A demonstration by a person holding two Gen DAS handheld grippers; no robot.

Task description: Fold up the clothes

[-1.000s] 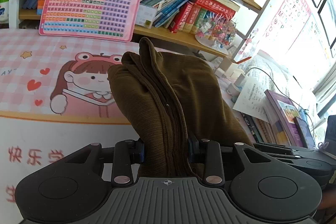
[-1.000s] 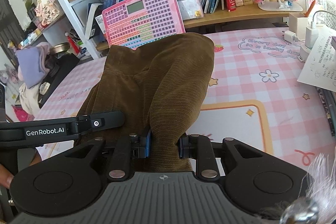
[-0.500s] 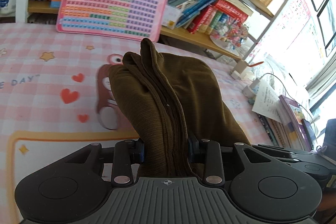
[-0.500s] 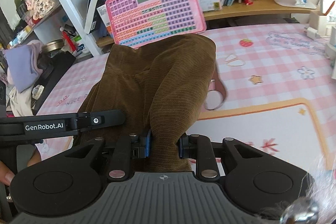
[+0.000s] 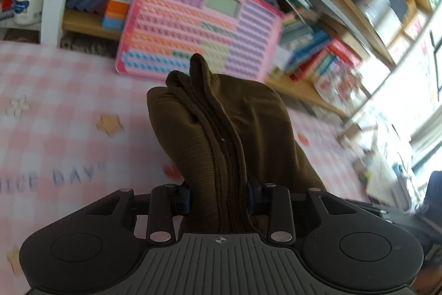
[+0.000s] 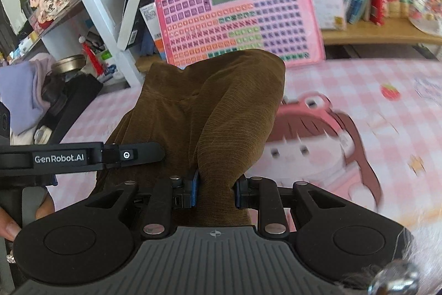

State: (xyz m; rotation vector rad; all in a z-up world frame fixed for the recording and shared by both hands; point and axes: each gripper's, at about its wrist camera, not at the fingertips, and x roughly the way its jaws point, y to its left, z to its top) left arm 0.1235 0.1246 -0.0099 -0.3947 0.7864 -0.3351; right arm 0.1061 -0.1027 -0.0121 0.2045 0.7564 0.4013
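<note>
Brown corduroy garment [image 5: 221, 129] fills the centre of both frames, bunched above the pink checked mat [image 6: 359, 90]. Left gripper [image 5: 219, 198] and right gripper [image 6: 215, 191] each pinch a thick wad; uneven layers could slip out, skewing the fold.

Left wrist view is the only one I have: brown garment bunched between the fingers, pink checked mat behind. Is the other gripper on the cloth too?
Observer: Yes. The right gripper is shut on the brown garment, on a separate bunch of it.
Operator: Can you see the left gripper from that side?
Observer: Its black body, marked GenRobot.AI, crosses the right wrist view's left edge beside the cloth, with a hand gripping the handle.
Operator: Anything on the mat my view misses?
Observer: A cartoon girl print lies just right of the garment.
</note>
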